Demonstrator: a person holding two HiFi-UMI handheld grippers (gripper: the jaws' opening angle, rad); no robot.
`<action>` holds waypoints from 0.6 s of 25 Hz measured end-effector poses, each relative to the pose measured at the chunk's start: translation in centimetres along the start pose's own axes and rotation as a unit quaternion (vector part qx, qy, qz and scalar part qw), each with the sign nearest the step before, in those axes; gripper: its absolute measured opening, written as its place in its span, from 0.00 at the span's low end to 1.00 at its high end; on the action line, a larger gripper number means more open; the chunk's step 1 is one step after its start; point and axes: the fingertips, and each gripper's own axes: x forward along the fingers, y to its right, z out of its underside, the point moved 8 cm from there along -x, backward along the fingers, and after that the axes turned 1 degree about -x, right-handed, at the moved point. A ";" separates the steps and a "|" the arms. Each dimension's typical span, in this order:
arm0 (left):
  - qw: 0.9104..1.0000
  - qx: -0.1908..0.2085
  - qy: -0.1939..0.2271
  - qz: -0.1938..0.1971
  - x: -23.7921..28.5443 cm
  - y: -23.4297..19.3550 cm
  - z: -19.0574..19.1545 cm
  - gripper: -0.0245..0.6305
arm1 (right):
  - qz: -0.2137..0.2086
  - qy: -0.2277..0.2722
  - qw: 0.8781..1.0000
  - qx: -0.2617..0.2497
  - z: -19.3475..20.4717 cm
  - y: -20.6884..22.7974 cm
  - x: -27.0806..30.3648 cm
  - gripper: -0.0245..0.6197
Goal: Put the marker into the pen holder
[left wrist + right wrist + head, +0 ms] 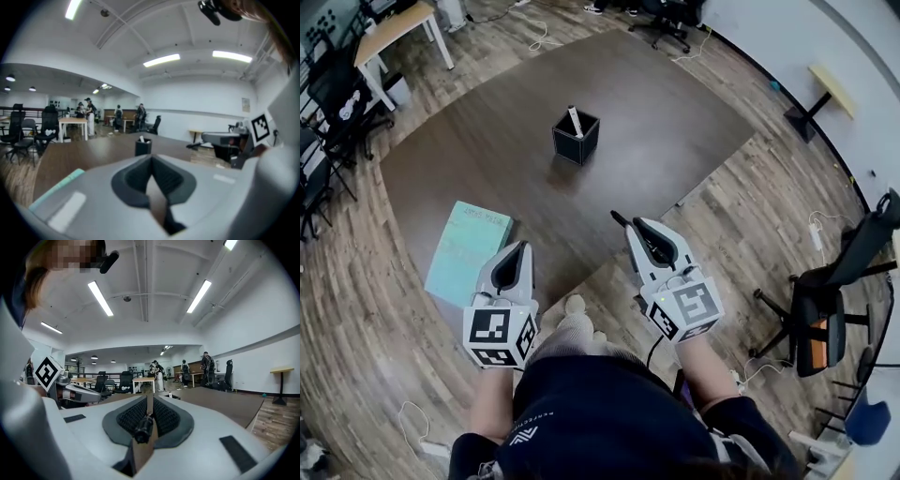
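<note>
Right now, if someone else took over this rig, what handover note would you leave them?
Right gripper: shut on the black cylindrical marker, its tip poking past the jaws.
Left gripper: shut, empty.
The black square pen holder stands mid-way on the dark brown table, apart from both grippers, a white pen already inside.
Done: marker in hand.
Left: carry it to the holder, drop it in.
</note>
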 end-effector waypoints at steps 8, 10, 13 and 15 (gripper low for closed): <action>0.999 -0.021 -0.004 -0.025 4.7 -3.1 -0.4 0.05 | -0.028 -0.011 0.999 -0.019 -0.9 2.9 7.3 0.09; 0.999 -0.026 -0.004 -0.028 5.7 -3.8 -0.5 0.05 | -0.031 -0.010 0.999 -0.023 -1.3 3.7 9.1 0.09; 0.999 -0.036 -0.004 -0.033 6.7 -5.0 -0.8 0.05 | -0.035 -0.012 0.999 -0.026 -1.5 4.4 11.6 0.09; 0.998 -0.042 -0.002 -0.035 7.2 -5.8 -1.1 0.05 | -0.039 -0.014 0.999 -0.028 -1.6 4.7 13.2 0.09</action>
